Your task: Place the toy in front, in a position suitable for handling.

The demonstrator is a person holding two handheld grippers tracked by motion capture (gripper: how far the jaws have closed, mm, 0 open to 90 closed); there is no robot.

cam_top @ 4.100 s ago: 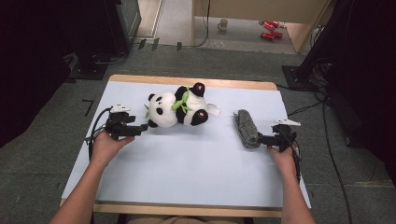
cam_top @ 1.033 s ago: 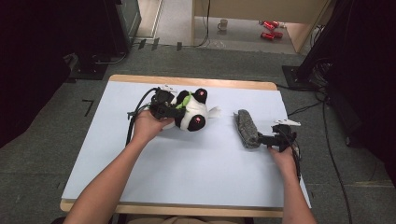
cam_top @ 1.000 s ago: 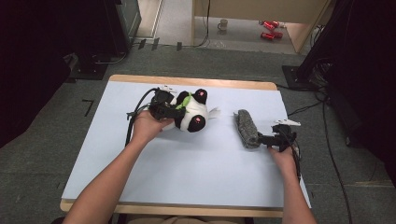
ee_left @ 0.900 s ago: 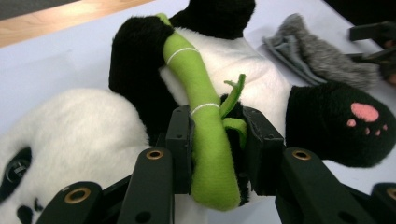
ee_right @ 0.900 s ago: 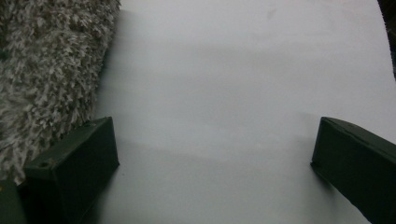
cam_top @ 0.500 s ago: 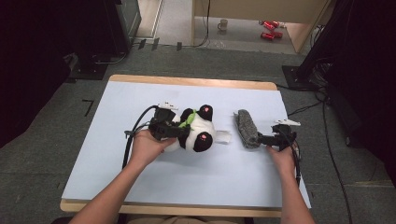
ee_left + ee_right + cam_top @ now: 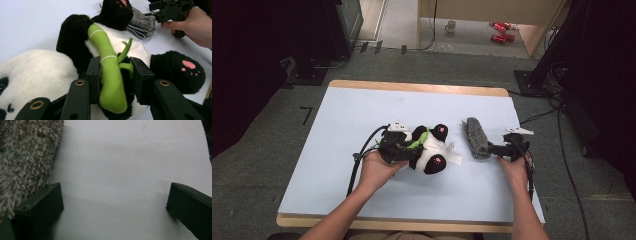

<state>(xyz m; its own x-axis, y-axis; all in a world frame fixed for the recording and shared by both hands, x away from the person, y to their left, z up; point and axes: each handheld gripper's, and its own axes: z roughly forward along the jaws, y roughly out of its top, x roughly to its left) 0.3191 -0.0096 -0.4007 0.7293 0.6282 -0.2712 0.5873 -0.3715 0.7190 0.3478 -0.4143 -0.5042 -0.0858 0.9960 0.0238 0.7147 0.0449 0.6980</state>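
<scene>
Panda plush [image 7: 432, 152], soft and light, lying mid-table left of my grey sock [image 7: 476, 137]: my left gripper [image 7: 115, 82], jaws just easing apart, pinches its green bamboo [image 7: 110, 75]; my right gripper [image 7: 112, 207] gapes empty.

1. The panda's [image 7: 432, 152] head is covered by the left tool [image 7: 398, 146] in the high view; in the left tool's own view the face runs off at 7 o'clock.
2. The bamboo stalk's [image 7: 110, 82] lower end sinks behind the jaws.
3. The grey cloth [image 7: 25, 157] is cut off at 9 to 11 o'clock in the right tool's view.
4. Red items [image 7: 498, 31] on the floor at 1 o'clock are too small to identify.
</scene>
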